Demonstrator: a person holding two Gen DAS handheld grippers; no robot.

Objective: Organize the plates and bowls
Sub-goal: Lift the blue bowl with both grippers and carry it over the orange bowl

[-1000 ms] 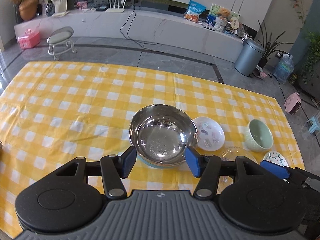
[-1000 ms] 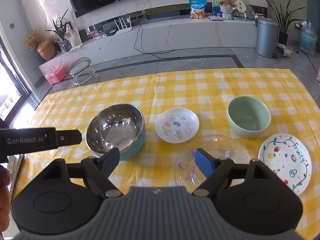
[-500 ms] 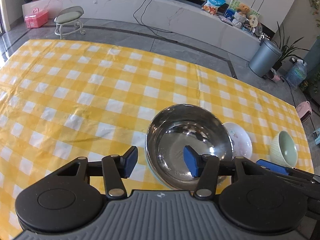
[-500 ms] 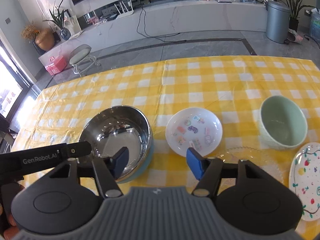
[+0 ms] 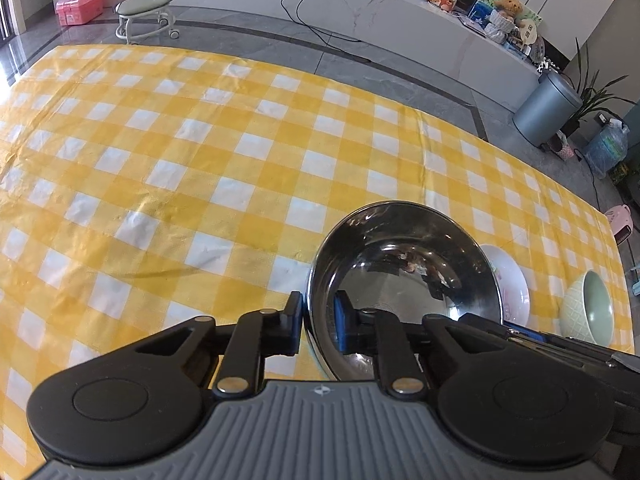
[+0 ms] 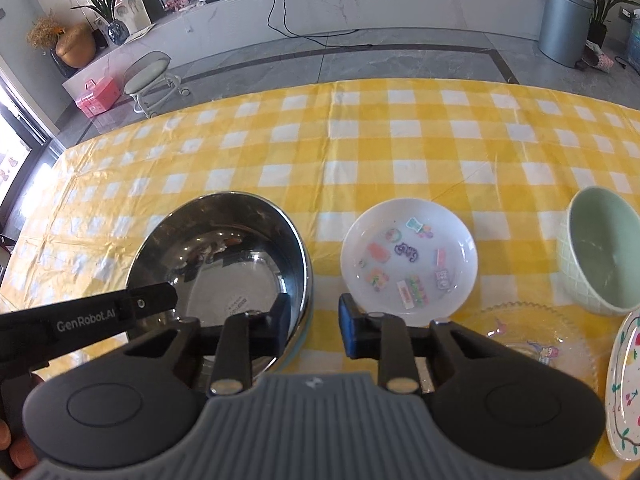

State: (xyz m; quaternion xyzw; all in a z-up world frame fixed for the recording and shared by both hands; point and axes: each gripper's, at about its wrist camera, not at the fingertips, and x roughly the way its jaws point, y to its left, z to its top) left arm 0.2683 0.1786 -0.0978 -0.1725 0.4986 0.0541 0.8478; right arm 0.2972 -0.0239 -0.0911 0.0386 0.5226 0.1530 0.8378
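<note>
A steel bowl (image 5: 404, 272) with a blue outside sits on the yellow checked tablecloth (image 5: 200, 168). My left gripper (image 5: 318, 322) is shut on its near left rim, one finger outside and one inside. In the right wrist view the steel bowl (image 6: 224, 256) is at the left. My right gripper (image 6: 313, 326) straddles the bowl's right rim, with its jaws still apart and a gap at the right finger. A white sticker plate (image 6: 409, 258), a green bowl (image 6: 600, 260), a clear glass plate (image 6: 536, 340) and a fruit-pattern plate (image 6: 626, 392) lie to the right.
The white sticker plate (image 5: 510, 280) and the green bowl (image 5: 592, 308) sit just right of the steel bowl in the left wrist view. The far and left cloth stretches to the table edge. A stool (image 5: 146, 10) and a bin (image 5: 546, 108) stand on the floor beyond.
My left gripper moved forward and closed on the steel bowl's rim. My right gripper moved left and down, and its left finger is now inside the bowl.
</note>
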